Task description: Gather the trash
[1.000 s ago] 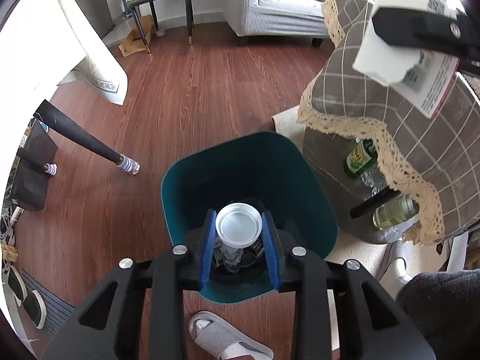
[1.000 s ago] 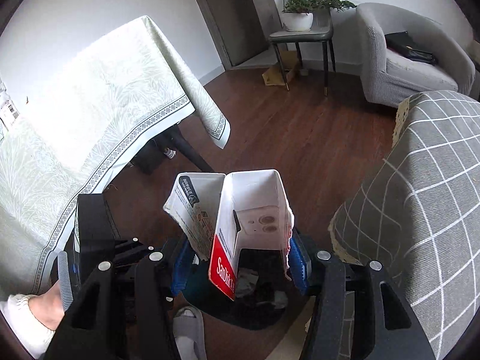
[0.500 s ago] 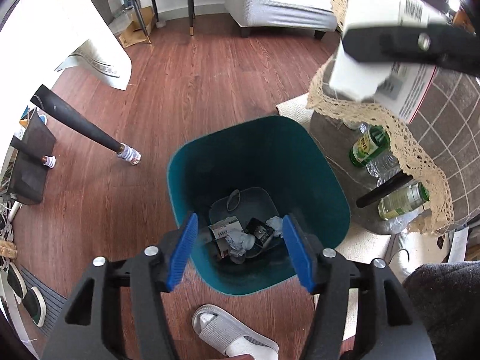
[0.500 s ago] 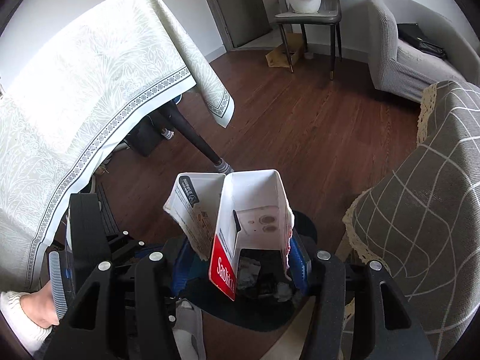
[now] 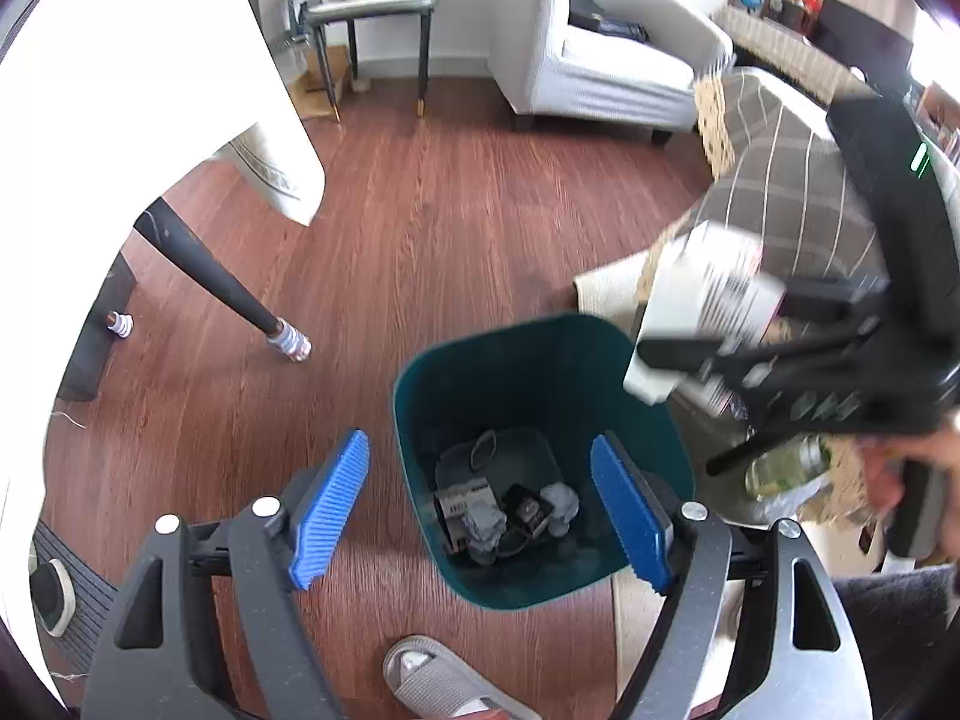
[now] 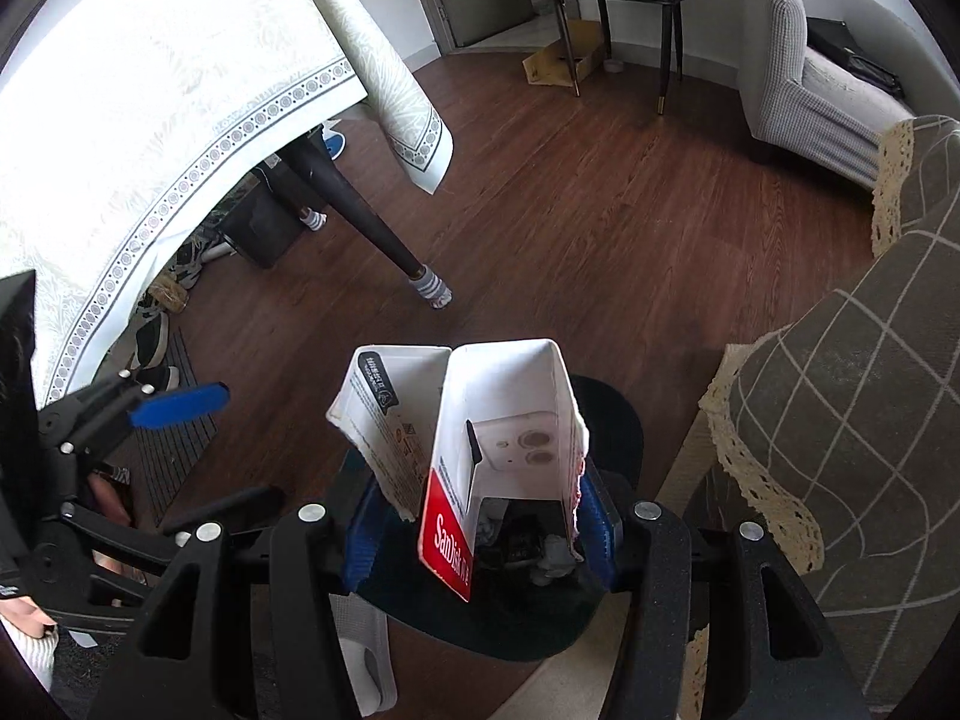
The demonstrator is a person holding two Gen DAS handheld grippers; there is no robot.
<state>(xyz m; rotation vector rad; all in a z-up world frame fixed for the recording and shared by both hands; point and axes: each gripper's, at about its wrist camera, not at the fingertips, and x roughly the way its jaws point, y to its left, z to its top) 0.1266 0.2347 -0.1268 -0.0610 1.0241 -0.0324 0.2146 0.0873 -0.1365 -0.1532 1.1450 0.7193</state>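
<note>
The trash bin (image 5: 543,396), a dark teal tub, sits on the wooden floor (image 5: 456,228) at lower centre of the left wrist view, and we see its bottom littered with crumpled paper and small packets (image 5: 504,510). Our left gripper (image 5: 480,510) hangs above it with its blue pads (image 5: 330,504) spread wide, one over the floor to the left of the bin and one over the bin's right rim; the jaws have just been opening and nothing is between them now. At right of that view, our right gripper (image 6: 477,531) comes in blurred above the bin's far right rim. In the right wrist view its jaws pinch an opened white cardboard box (image 6: 504,432) with a red panel, held upright at lower centre, the bin's dark rim (image 6: 612,414) showing behind and below it. A grey slipper (image 5: 438,684) lies on the floor at the bottom edge, just beside the bin. A checked cloth with a lace hem (image 6: 840,396) drapes furniture at right, near the bin. A pale tablecloth (image 6: 150,120) fills the upper left.
</note>
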